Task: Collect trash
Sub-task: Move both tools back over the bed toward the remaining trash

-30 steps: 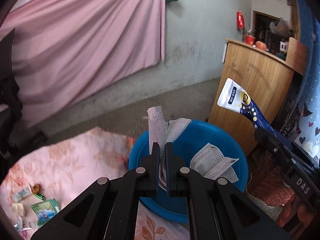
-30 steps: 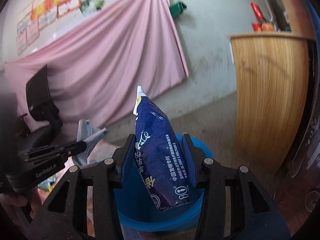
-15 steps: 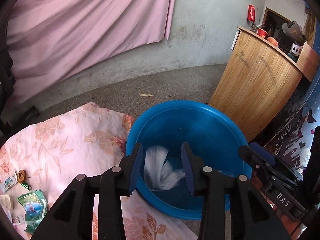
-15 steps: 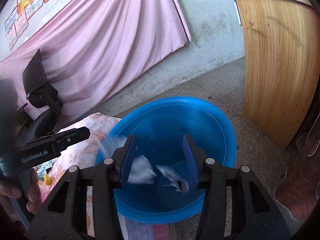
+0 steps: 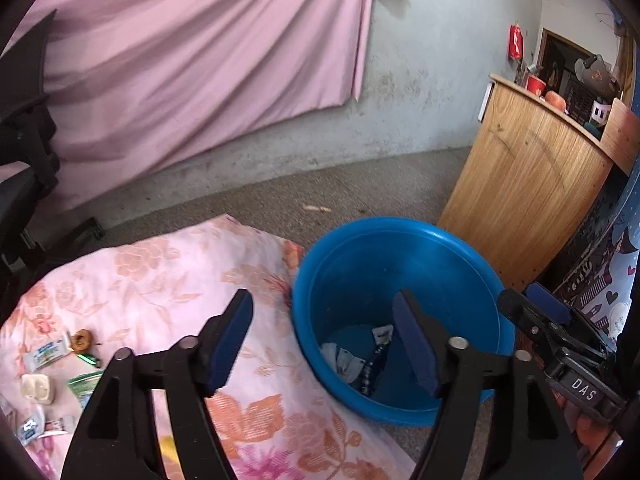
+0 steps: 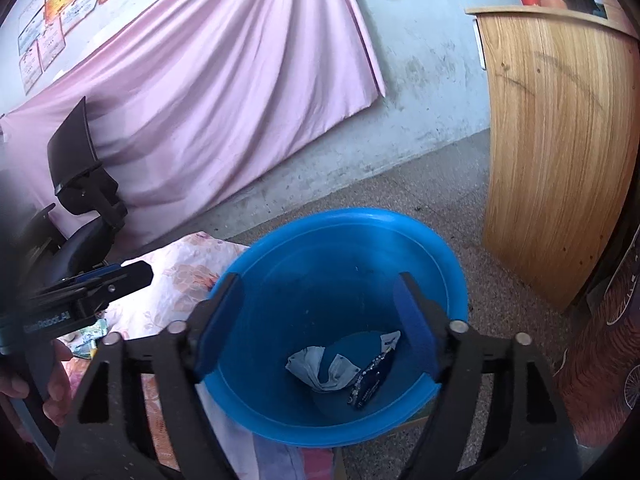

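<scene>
A blue plastic basin [image 5: 400,248] [image 6: 344,228] stands on the floor beside a floral cloth. On its bottom lie white face masks [image 6: 320,368] [image 5: 340,360] and a dark blue snack wrapper [image 6: 370,380] [image 5: 374,364]. My left gripper [image 5: 324,340] hangs open above the basin's left rim, nothing between its fingers. My right gripper [image 6: 320,320] is open over the basin, empty too. More litter rests on the cloth at the far left: small packets [image 5: 46,354], a green wrapper [image 5: 86,384] and a white case [image 5: 38,388].
The pink floral cloth [image 5: 160,280] covers the surface left of the basin. A wooden counter [image 5: 532,192] stands right of it, a black office chair [image 6: 84,200] at the left. A pink curtain [image 5: 192,60] hangs on the grey wall. A hand [image 6: 52,392] grips the left tool.
Both grippers opened. The face mask fell from the left one and the blue wrapper from the right one into the basin, where they now lie still. The left camera swung slightly left.
</scene>
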The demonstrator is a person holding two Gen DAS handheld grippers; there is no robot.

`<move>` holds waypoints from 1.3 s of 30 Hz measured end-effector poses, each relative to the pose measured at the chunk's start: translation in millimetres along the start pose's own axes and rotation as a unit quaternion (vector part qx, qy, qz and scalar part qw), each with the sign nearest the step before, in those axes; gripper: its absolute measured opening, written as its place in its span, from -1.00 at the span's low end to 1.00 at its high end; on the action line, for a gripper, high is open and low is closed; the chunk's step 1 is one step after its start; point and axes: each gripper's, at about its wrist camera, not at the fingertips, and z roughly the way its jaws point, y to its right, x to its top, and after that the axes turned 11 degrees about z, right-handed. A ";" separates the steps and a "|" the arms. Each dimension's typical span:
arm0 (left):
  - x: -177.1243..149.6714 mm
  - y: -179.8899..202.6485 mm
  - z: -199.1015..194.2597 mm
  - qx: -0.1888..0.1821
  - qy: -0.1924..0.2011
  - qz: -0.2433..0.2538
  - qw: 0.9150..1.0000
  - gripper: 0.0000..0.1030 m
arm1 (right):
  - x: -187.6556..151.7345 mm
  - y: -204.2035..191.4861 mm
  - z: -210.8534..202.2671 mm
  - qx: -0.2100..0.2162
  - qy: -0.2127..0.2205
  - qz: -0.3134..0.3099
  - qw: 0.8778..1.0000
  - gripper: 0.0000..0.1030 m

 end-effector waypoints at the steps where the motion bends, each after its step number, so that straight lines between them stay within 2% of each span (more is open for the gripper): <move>1: -2.1 -1.0 -5.2 0.007 0.008 0.000 1.000 0.65 | 0.5 -1.7 -2.6 0.003 0.005 -0.002 1.000 0.99; 4: -9.0 -4.6 -25.3 0.029 0.044 0.004 0.999 0.79 | 1.7 -7.4 -10.2 0.010 0.017 -0.007 1.000 1.00; 8: -22.0 -14.0 -50.3 0.039 0.088 -0.008 0.995 0.95 | 3.4 -16.5 -20.4 0.023 0.035 -0.014 0.999 1.00; 19: -51.0 -46.0 -118.7 0.097 0.173 -0.044 0.979 0.96 | 1.8 -56.9 -65.6 0.076 0.128 -0.053 0.987 1.00; 28: -89.6 -88.4 -187.9 0.159 0.215 -0.073 0.961 0.96 | -16.9 -123.7 -100.1 0.163 0.210 -0.092 0.960 1.00; 35: -127.6 -127.6 -233.7 0.213 0.222 -0.090 0.947 0.96 | -41.9 -177.5 -104.0 0.203 0.230 -0.124 0.944 1.00; 39: -146.2 -145.7 -250.4 0.237 0.217 -0.083 0.943 0.96 | -56.1 -202.7 -101.1 0.217 0.233 -0.141 0.938 1.00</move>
